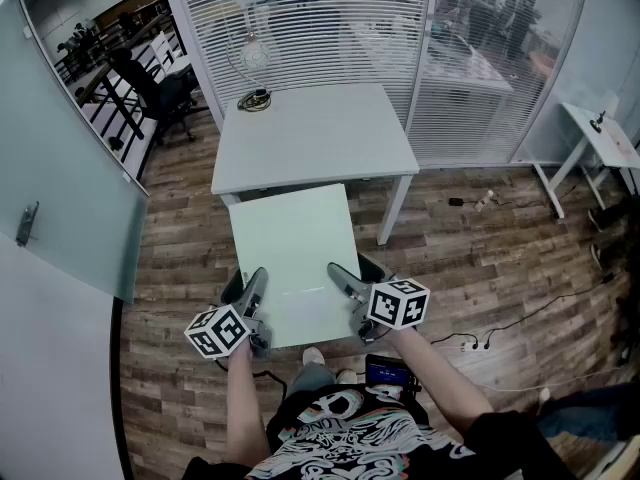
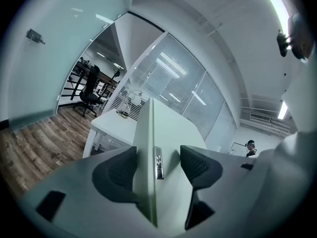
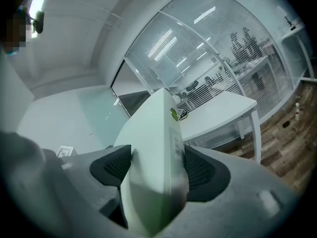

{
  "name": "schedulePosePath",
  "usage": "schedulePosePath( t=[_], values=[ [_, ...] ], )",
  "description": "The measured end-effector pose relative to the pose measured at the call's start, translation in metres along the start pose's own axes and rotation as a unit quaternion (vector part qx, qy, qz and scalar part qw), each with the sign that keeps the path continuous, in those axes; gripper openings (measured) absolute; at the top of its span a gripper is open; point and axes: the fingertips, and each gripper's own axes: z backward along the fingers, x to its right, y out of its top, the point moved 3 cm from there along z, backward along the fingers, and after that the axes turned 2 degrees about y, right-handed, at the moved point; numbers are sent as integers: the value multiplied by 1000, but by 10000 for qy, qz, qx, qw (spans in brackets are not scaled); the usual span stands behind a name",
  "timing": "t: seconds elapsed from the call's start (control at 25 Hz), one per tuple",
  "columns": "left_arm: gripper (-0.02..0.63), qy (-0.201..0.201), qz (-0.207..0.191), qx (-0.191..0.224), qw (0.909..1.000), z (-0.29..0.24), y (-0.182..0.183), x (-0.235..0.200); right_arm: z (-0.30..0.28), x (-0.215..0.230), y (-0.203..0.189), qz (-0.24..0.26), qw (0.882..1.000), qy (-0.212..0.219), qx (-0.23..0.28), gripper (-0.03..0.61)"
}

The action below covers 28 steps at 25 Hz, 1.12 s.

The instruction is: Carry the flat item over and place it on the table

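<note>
Flat panel (image 1: 295,253): pale green, held level over the wood floor (image 1: 480,258), far edge near white table (image 1: 315,133)
Left gripper (image 1: 246,286): jaws clamped on its left edge
Right gripper (image 1: 354,276): jaws clamped on right edge

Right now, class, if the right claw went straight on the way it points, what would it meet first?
Probably the white table: the right claw, shut on the pale green board, aims toward its near edge, so the board's far end would likely touch first. Depth is hard to judge.
</note>
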Motion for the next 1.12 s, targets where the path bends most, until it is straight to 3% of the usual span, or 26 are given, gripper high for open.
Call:
schedulePosePath(
  t=[0.84,1.12],
  values=[
    [268,142,-14,-45,9999,-3,-9,-5,-3,6,-6,-26,9999,-30,-92,322],
    [268,109,-198,58,9997,-31,16,-18,-38,17,14,-37,10000,1,-80,322]
  ],
)
